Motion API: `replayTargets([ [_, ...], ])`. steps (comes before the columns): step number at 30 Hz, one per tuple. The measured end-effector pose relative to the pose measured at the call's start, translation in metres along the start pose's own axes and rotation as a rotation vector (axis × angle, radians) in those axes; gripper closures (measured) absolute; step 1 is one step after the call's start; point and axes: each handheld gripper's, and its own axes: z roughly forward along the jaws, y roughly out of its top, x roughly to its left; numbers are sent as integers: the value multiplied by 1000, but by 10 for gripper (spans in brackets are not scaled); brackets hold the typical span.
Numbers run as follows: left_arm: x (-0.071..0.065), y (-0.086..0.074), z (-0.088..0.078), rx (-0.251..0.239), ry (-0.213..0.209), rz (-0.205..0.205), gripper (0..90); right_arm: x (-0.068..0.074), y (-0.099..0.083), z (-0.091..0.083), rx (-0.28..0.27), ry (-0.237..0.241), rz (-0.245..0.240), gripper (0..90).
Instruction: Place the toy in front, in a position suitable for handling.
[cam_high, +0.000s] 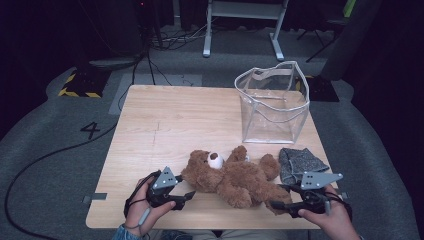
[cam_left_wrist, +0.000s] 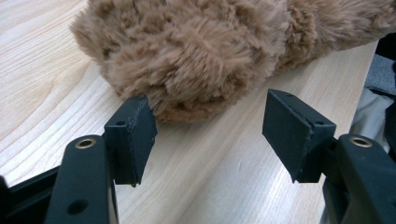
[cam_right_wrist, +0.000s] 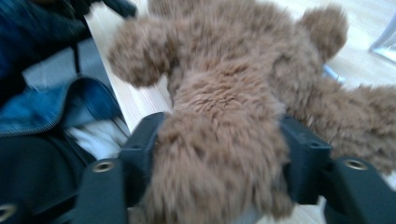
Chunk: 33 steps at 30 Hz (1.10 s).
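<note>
Teddy bear (cam_high: 230, 177) lies on table (cam_high: 165, 125); right gripper (cam_high: 287, 204) clamps its leg, left gripper (cam_high: 184, 197) gapes wide, empty, beside its head.

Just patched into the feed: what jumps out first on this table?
A brown teddy bear sprawls on its back at the near edge of the wooden table, between both tongs. The right tongs straddle one plush leg; the left tongs gape open at its head. Behind it, at the far right, stands an open clear plastic bag, with a grey cloth in front.
</note>
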Motion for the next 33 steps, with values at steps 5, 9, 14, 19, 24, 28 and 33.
replayTargets([
  [5,5,-3,-5,-4,36,-27,319,-14,5,-19,-63,13,18,332],
  [9,10,-9,-14,-13,72,-58,308,-44,8,-34,-84,-64,67,323],
  [14,11,-22,-27,-14,123,-97,307,-73,3,-37,-65,-158,100,315],
  [19,11,-29,-34,-15,145,-122,307,-98,-9,-41,-56,-245,139,301],
  [24,10,-34,-38,-13,168,-132,305,-119,-25,-27,16,-351,148,249],
  [28,10,-36,-37,-6,167,-135,301,-142,-41,-11,82,-453,173,162],
  [33,11,-33,-33,1,187,-121,283,-152,-45,5,194,-474,176,148],
])
